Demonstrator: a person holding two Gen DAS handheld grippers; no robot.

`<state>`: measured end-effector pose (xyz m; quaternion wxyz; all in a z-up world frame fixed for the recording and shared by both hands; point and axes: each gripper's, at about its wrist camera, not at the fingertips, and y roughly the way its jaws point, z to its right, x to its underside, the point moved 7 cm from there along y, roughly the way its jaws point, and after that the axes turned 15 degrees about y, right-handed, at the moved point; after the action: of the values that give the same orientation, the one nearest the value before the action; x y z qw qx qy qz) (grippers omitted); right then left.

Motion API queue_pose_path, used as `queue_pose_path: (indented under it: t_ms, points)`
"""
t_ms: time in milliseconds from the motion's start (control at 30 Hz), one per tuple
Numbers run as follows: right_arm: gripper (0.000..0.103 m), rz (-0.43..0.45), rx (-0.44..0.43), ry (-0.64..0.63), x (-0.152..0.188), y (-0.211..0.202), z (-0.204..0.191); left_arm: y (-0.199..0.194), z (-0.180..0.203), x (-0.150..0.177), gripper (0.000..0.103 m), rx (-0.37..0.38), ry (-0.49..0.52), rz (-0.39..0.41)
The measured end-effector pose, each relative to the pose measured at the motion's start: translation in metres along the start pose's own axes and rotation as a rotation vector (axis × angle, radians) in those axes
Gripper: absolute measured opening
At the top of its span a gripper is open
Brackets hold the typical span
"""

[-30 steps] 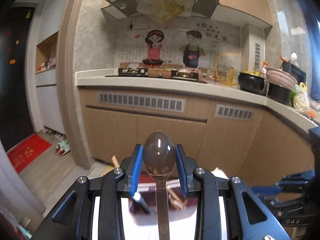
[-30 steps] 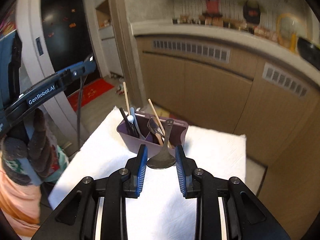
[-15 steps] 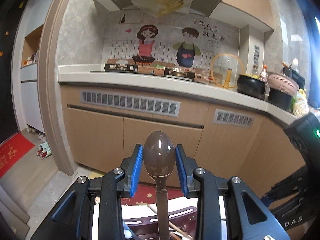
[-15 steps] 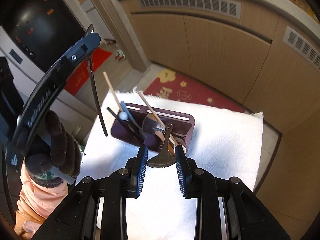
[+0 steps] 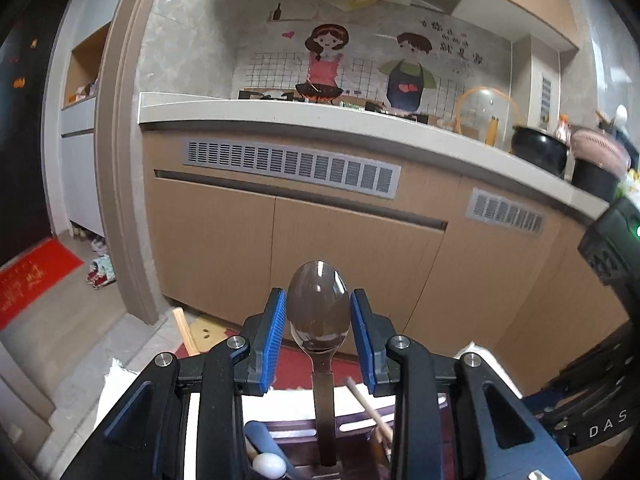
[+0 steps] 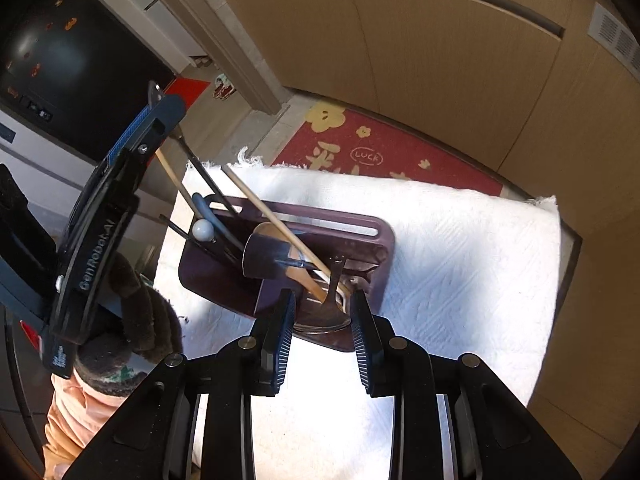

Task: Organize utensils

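**Q:** Left wrist view — what are the left tongs (image 5: 319,310) holding?

**A:** They are gripping a spoon (image 5: 318,308), its bowl sitting upright between the blue pads (image 5: 274,334) and its handle running down toward the camera. Below it, the rim of the caddy (image 5: 352,420) is showing, with a chopstick (image 5: 368,406) leaning across it. Behind, a counter (image 5: 360,124) and cabinets (image 5: 344,256) are filling the frame.

**Q:** And in the right wrist view, left to right?

**A:** A gloved hand (image 6: 132,320) is carrying the left tongs (image 6: 158,110) above the caddy's (image 6: 216,276) left end. The caddy is resting on a white cloth (image 6: 460,264) and is holding chopsticks (image 6: 276,224) and other utensils. The right tongs (image 6: 322,320) are clamping a metal utensil (image 6: 326,316) by its broad end, its handle pointing down into the caddy's right compartment.
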<state>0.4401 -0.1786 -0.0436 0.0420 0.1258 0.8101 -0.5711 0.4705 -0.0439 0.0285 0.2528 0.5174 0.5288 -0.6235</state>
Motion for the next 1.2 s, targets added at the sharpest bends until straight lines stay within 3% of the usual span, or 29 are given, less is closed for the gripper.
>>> queue_pose_path:
  t_ms: [267, 433, 567, 600, 667, 767, 933, 1100, 1200]
  points:
    - [0.03, 0.048, 0.031, -0.052, -0.003, 0.022, -0.012, -0.008, 0.0, 0.037, 0.03, 0.02, -0.028, -0.104]
    - [0.045, 0.121, 0.011, -0.083, 0.006, 0.019, -0.019, -0.016, 0.002, 0.065, 0.03, 0.025, -0.047, -0.176]
    - [0.047, 0.188, -0.006, -0.098, 0.021, 0.006, -0.02, -0.025, 0.005, 0.079, 0.032, 0.008, -0.042, -0.224]
    - [0.048, 0.205, -0.015, -0.095, 0.027, 0.001, -0.019, -0.028, 0.006, 0.082, 0.035, 0.002, -0.041, -0.229]
    - [0.05, 0.242, -0.034, -0.089, 0.038, -0.007, -0.017, -0.037, 0.007, 0.082, 0.054, -0.018, -0.039, -0.223]
    - [0.054, 0.327, -0.039, -0.095, 0.061, -0.023, -0.014, -0.061, 0.012, 0.079, 0.071, -0.044, -0.017, -0.178]
    - [0.069, 0.488, -0.042, -0.094, 0.11, -0.047, -0.004, -0.119, 0.018, 0.079, 0.099, -0.079, -0.023, -0.081]
    - [0.092, 0.678, -0.009, -0.069, 0.17, -0.068, 0.009, -0.183, 0.034, 0.104, 0.103, -0.153, -0.015, -0.089]
    - [0.098, 0.766, 0.026, -0.053, 0.211, -0.071, 0.019, -0.221, 0.05, 0.132, 0.103, -0.21, -0.003, -0.097]
